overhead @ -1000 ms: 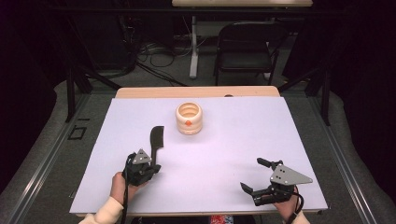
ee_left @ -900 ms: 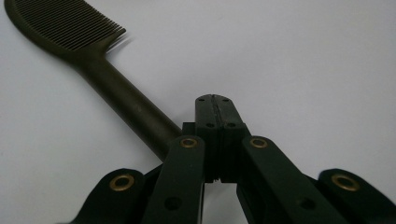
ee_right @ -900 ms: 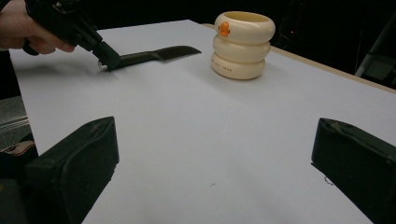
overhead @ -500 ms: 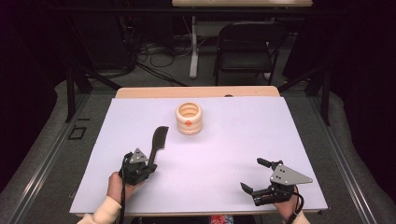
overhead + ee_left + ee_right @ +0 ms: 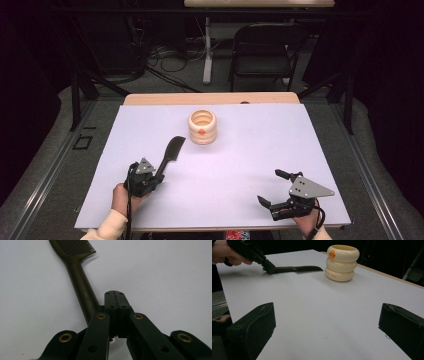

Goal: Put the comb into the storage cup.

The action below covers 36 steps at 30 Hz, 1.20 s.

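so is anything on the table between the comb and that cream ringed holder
Nothing visible is. The black comb, held by its handle in the left hand-held gripper, points toward the cream ringed holder with only bare white tabletop between them.

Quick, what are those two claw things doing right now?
Left gripper: closed beside the black comb's handle; a grip on it cannot be told.
Right gripper: open, holding nothing.
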Motion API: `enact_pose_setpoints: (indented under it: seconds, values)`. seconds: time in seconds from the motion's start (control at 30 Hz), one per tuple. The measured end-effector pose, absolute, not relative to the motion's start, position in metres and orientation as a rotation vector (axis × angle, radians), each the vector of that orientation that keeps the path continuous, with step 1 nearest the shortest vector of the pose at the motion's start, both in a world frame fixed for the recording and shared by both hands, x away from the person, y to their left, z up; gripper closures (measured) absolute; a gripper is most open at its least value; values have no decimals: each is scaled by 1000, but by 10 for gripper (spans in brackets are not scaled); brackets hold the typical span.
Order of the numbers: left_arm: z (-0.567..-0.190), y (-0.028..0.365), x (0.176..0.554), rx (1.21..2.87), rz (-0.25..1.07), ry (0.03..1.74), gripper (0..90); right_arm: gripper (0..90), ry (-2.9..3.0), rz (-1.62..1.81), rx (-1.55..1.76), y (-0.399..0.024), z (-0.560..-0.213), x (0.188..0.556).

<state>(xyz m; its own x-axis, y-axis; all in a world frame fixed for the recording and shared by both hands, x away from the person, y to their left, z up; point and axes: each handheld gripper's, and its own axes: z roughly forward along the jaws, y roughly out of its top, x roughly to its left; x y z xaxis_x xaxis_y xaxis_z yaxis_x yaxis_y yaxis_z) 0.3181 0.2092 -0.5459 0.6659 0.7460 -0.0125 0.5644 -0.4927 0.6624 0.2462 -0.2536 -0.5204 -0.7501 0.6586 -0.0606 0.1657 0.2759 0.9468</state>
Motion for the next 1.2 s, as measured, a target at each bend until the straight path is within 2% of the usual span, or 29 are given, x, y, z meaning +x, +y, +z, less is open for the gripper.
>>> enact_pose_setpoints:
  seconds: [1.2]
  values:
    - [-545, 226, 328, 2242, 398, 1062, 900, 3, 2108, 1479, 748, -253, -521, 247]
